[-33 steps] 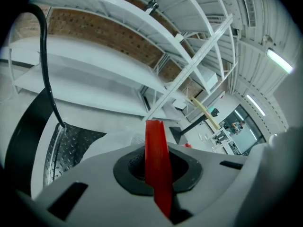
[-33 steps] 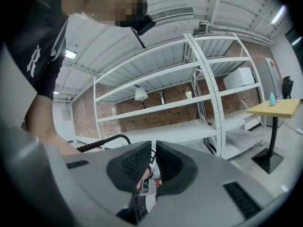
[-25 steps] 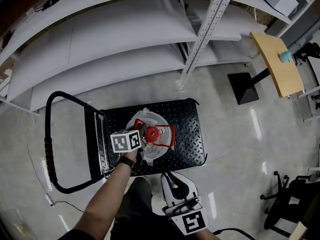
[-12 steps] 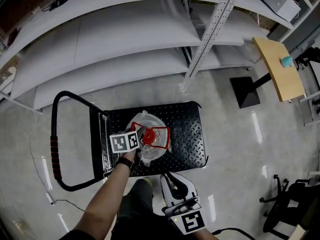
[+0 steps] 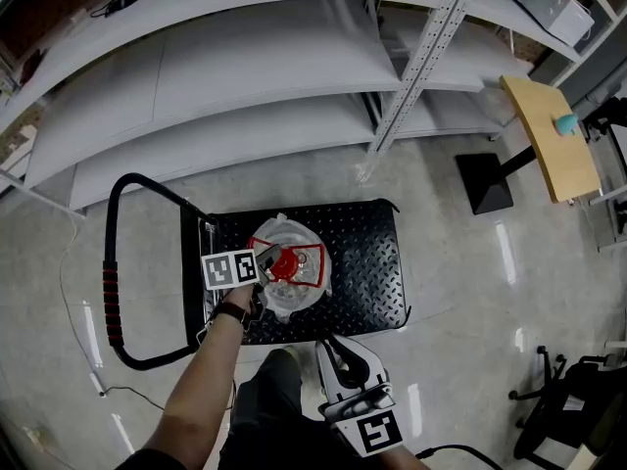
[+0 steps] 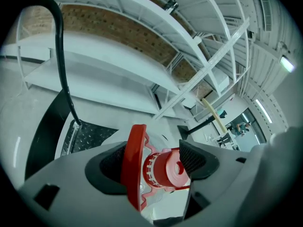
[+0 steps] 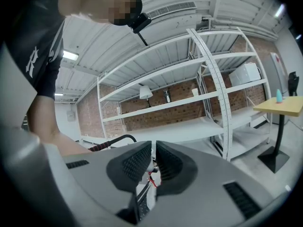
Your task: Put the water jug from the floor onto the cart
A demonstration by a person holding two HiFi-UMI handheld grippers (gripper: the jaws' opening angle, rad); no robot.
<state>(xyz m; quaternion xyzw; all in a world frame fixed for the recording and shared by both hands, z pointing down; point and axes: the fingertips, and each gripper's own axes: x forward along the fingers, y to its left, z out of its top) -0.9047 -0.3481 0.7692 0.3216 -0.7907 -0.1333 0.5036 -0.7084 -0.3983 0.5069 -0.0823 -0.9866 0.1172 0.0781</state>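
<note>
Clear plastic water jug (image 5: 297, 289) with a red screw cap (image 6: 171, 169) stands on the black diamond-plate deck of the cart (image 5: 364, 253), toward the push-handle end. My left gripper (image 5: 265, 260) is over its top, angled down. Its jaws have just been opening and now stand wide. The red carry handle (image 6: 132, 167) and the cap sit between the pads, handle close to one pad, no squeeze on either. My right gripper (image 5: 336, 349) is just off the cart's near edge, jaws nearly together with a thin slit, nothing in them.

I am finding no legible text, brands or numbers: I am seeing only square coded markers on the left tongs (image 5: 265, 260) and the right tongs (image 5: 331, 347).
</note>
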